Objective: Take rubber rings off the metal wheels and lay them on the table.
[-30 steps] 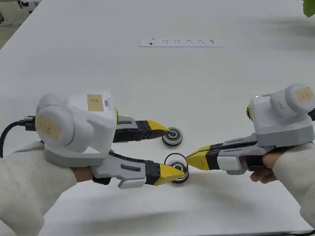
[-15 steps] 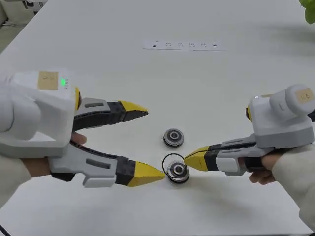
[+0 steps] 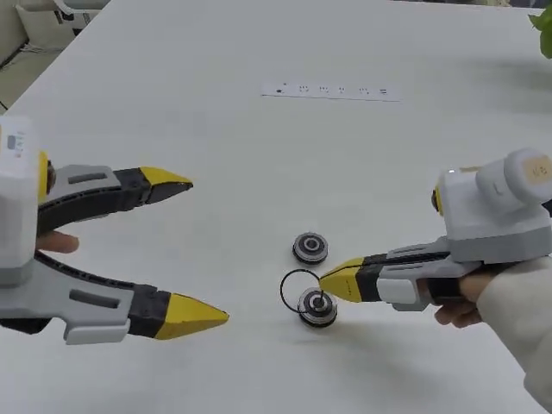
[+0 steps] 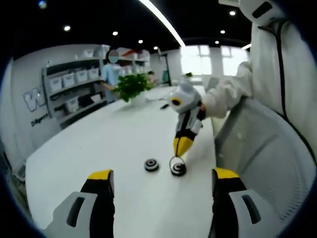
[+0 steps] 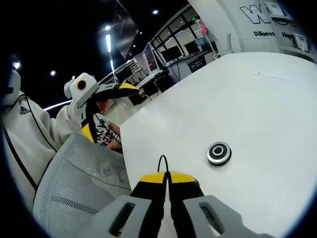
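Note:
Two small metal wheels lie on the white table: the far wheel (image 3: 310,247) (image 4: 151,164) (image 5: 219,152) and the near wheel (image 3: 317,309) (image 4: 178,169). My right gripper (image 3: 326,281) (image 5: 167,175) is shut on a thin black rubber ring (image 3: 282,291) (image 5: 162,160). The ring stands as a loop beyond the gripper's tips, just above and left of the near wheel. My left gripper (image 3: 194,250) (image 4: 163,174) is wide open and holds nothing, well to the left of both wheels. In the left gripper view the right gripper (image 4: 182,145) points down at the near wheel.
A white power strip (image 3: 330,90) lies flat at the far side of the table. Green plant leaves (image 3: 543,21) (image 4: 130,85) sit at the far right corner. A grey mesh chair back (image 4: 267,148) (image 5: 79,188) stands by the near table edge.
My left gripper has drawn back to the left, away from the near wheel, and stands wide open. The right gripper stays shut on the ring, which now loops clear beside the wheel.

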A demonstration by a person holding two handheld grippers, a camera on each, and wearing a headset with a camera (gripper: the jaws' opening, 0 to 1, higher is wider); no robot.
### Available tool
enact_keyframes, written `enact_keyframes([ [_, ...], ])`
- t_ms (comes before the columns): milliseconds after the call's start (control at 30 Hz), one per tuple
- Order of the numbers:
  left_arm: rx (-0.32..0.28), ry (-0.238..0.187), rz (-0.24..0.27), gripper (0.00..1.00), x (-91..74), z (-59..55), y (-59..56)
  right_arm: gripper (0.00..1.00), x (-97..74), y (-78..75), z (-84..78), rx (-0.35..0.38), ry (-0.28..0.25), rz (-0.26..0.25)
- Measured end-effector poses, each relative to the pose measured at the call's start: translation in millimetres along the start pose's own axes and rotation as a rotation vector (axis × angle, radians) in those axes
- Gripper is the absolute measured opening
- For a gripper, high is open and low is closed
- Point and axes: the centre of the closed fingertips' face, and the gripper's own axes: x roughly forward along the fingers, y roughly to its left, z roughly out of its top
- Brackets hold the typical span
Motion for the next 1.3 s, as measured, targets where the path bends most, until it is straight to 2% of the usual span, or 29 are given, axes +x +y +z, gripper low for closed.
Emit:
enact_keyframes([
  [200, -0.015, 0.018, 0.048, 0.86, -16.2, -13.2, 0.9, 0.00, 1.9, 8.6, 7.0, -0.006, -0.016, 0.015],
  [267, -0.044, 0.032, 0.069, 0.88, -22.2, -20.8, 2.5, 0.00, 2.9, 12.2, 8.8, -0.010, -0.019, 0.024],
  [400, -0.063, 0.037, 0.100, 0.90, -33.4, -30.0, 2.9, 0.00, 4.4, 17.6, 11.4, -0.017, -0.022, 0.033],
  [567, -0.082, 0.049, 0.135, 0.92, -41.3, -40.0, 3.2, 0.00, 5.6, 22.4, 15.0, -0.022, -0.029, 0.041],
  [800, -0.108, 0.041, 0.176, 0.93, -49.2, -44.8, 2.3, 0.00, 5.3, 25.6, 20.1, -0.025, -0.043, 0.043],
  [1300, -0.141, 0.033, 0.206, 0.93, -53.5, -52.7, 0.0, 0.00, 15.3, 39.6, 23.9, -0.036, -0.038, 0.061],
])
